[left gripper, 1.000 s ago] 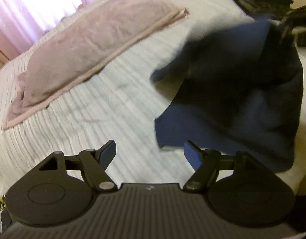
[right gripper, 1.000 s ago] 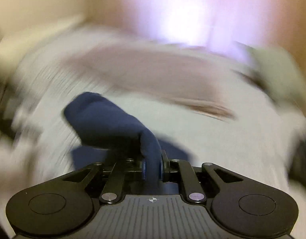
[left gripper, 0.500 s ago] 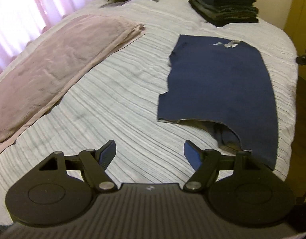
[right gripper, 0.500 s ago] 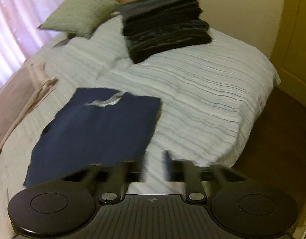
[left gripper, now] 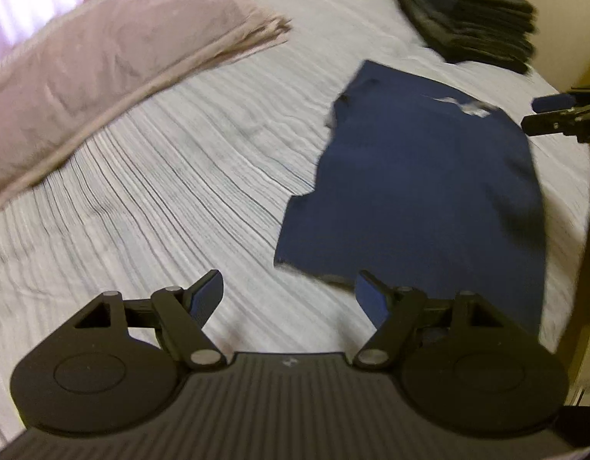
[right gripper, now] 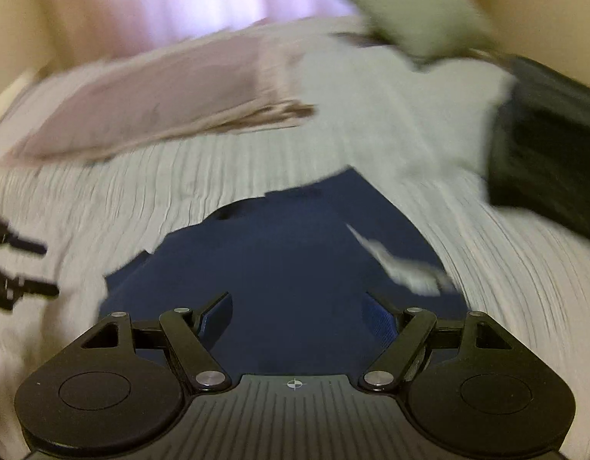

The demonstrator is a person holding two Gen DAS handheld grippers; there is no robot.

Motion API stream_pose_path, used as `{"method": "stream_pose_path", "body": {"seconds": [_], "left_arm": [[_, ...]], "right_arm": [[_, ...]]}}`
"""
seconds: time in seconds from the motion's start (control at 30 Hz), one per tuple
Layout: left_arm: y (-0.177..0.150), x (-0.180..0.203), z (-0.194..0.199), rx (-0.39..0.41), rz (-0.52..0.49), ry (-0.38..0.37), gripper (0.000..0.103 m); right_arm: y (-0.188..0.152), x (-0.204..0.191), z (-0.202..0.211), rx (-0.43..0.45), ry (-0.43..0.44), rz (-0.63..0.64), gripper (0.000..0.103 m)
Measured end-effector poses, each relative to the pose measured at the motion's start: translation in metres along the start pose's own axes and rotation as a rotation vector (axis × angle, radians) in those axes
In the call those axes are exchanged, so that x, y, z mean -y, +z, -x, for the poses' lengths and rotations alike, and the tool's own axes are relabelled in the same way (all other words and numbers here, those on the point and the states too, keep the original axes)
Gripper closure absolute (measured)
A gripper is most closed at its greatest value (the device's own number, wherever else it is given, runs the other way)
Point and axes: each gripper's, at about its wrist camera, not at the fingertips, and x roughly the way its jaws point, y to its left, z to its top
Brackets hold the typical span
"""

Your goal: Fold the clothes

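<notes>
A striped bedspread (left gripper: 180, 176) lies under me. On it, near its right edge, the navy shirt (left gripper: 429, 191) lies flat. My left gripper (left gripper: 289, 293) and right gripper (right gripper: 297, 312) hover over it, jaws wide, empty.

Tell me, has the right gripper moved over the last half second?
Yes. The right gripper has swung left: the dark folded stack, centred half a second ago, now sits at the right edge, and the navy shirt lies straight ahead.
</notes>
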Motion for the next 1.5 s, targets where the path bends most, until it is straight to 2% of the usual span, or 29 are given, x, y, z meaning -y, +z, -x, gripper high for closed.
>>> {"method": "stream_pose_path", "body": {"seconds": [0.13, 0.17, 0.2, 0.23, 0.37, 0.4, 0.5, 0.53, 0.57, 0.6, 0.63, 0.67, 0.73, 0.83, 0.93, 1.07, 1.2, 1.37, 1.5], "left_arm": [[0.017, -0.009, -0.049, -0.055, 0.128, -0.009, 0.033], [0.019, -0.012, -0.06, -0.071, 0.15, -0.018, 0.035], [0.022, -0.014, -0.071, -0.089, 0.171, -0.03, 0.042], [0.024, -0.016, -0.08, -0.11, 0.187, -0.044, 0.05], [0.027, -0.018, -0.103, -0.166, 0.2, -0.058, 0.055], [0.027, -0.018, -0.105, -0.171, 0.197, -0.059, 0.06], [0.026, -0.016, -0.101, -0.18, 0.195, -0.079, 0.091], [0.026, -0.014, -0.098, -0.182, 0.185, -0.074, 0.098], [0.026, -0.013, -0.092, -0.175, 0.177, -0.073, 0.098], [0.027, -0.012, -0.084, -0.161, 0.173, -0.074, 0.099], [0.027, -0.011, -0.077, -0.148, 0.17, -0.075, 0.099], [0.028, -0.01, -0.069, -0.132, 0.167, -0.077, 0.1], [0.029, -0.007, -0.046, -0.077, 0.154, -0.094, 0.1], [0.033, 0.002, -0.007, 0.011, 0.113, -0.144, 0.1], [0.033, 0.02, 0.037, 0.107, 0.028, -0.247, 0.1], [0.024, 0.061, 0.089, 0.175, -0.129, -0.359, 0.1], [-0.005, 0.106, 0.13, 0.225, -0.246, -0.451, 0.102], [-0.058, 0.164, 0.148, 0.213, -0.339, -0.558, 0.102], [-0.092, 0.196, 0.138, 0.116, -0.386, -0.603, 0.101]], "right_arm": [[0.032, 0.028, -0.069, -0.091, 0.09, 0.24, 0.026], [0.038, 0.034, -0.082, -0.107, 0.107, 0.282, 0.026], [0.044, 0.041, -0.095, -0.12, 0.123, 0.319, 0.026], [0.049, 0.049, -0.108, -0.127, 0.137, 0.339, 0.026], [0.076, 0.066, -0.153, -0.145, 0.219, 0.381, 0.026], [0.08, 0.068, -0.164, -0.152, 0.245, 0.393, 0.026], [0.092, 0.067, -0.194, -0.201, 0.301, 0.426, 0.026], [0.094, 0.066, -0.202, -0.217, 0.319, 0.417, 0.026], [0.096, 0.067, -0.209, -0.232, 0.338, 0.402, 0.028], [0.099, 0.068, -0.211, -0.242, 0.358, 0.368, 0.06], [0.102, 0.07, -0.209, -0.243, 0.359, 0.343, 0.078], [0.105, 0.071, -0.206, -0.241, 0.356, 0.321, 0.099], [0.11, 0.074, -0.184, -0.201, 0.345, 0.292, 0.102], [0.109, 0.081, -0.13, -0.108, 0.323, 0.259, 0.102], [0.095, 0.082, -0.064, -0.016, 0.271, 0.234, 0.103], [0.057, 0.081, 0.021, 0.072, 0.136, 0.162, 0.103], [0.003, 0.076, 0.098, 0.121, -0.007, 0.05, 0.103], [-0.073, 0.058, 0.162, 0.113, -0.169, -0.074, 0.103], [-0.123, 0.05, 0.182, 0.026, -0.294, -0.137, 0.103]]}}
